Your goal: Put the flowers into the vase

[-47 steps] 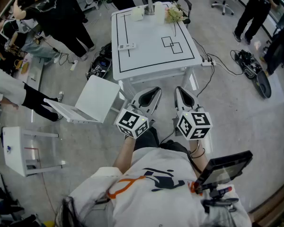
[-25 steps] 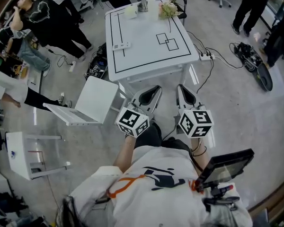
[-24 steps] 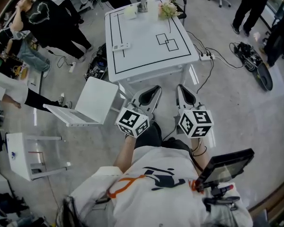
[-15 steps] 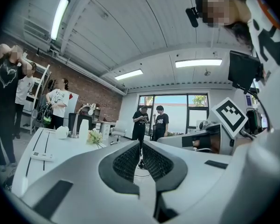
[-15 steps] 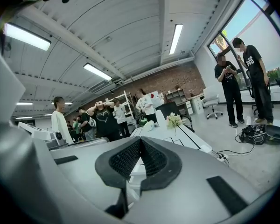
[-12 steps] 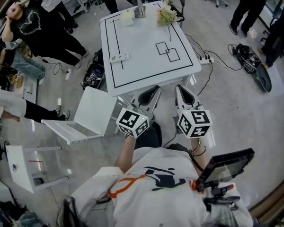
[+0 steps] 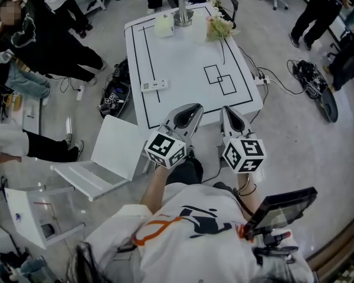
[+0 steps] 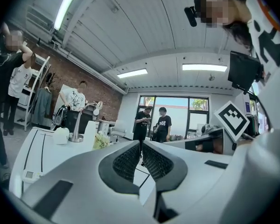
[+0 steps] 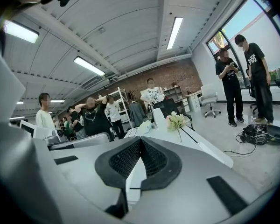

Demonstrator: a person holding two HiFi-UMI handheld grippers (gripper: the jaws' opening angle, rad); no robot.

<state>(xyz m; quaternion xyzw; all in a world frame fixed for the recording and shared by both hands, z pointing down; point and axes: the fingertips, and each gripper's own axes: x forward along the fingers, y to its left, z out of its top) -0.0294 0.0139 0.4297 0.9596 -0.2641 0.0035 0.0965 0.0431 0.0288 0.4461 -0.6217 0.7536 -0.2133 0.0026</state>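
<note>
The flowers [image 7: 219, 27], a pale bunch with a long stem, lie at the far right of the white table [image 7: 183, 63]. A tall white vase [image 7: 199, 28] stands just left of them. My left gripper [image 7: 192, 108] and right gripper [image 7: 226, 109] hover side by side over the table's near edge, both shut and empty, far from the flowers. In the left gripper view the left gripper [image 8: 141, 146] has its jaws together, with the flowers [image 8: 101, 140] and vase [image 8: 90, 133] far ahead. The right gripper [image 9: 140, 141] is likewise shut, flowers [image 9: 177, 121] beyond.
A white jug [image 7: 164, 23] and a metal lamp base [image 7: 183, 15] stand at the table's far edge, and a remote control [image 7: 154, 86] lies at its left. A white chair [image 7: 106, 158] stands at the near left. People stand around; a power strip [image 7: 261, 81] and cables lie at the right.
The table has come much closer in the head view. Both grippers, shut throughout, now reach over its near edge instead of hanging over the floor.
</note>
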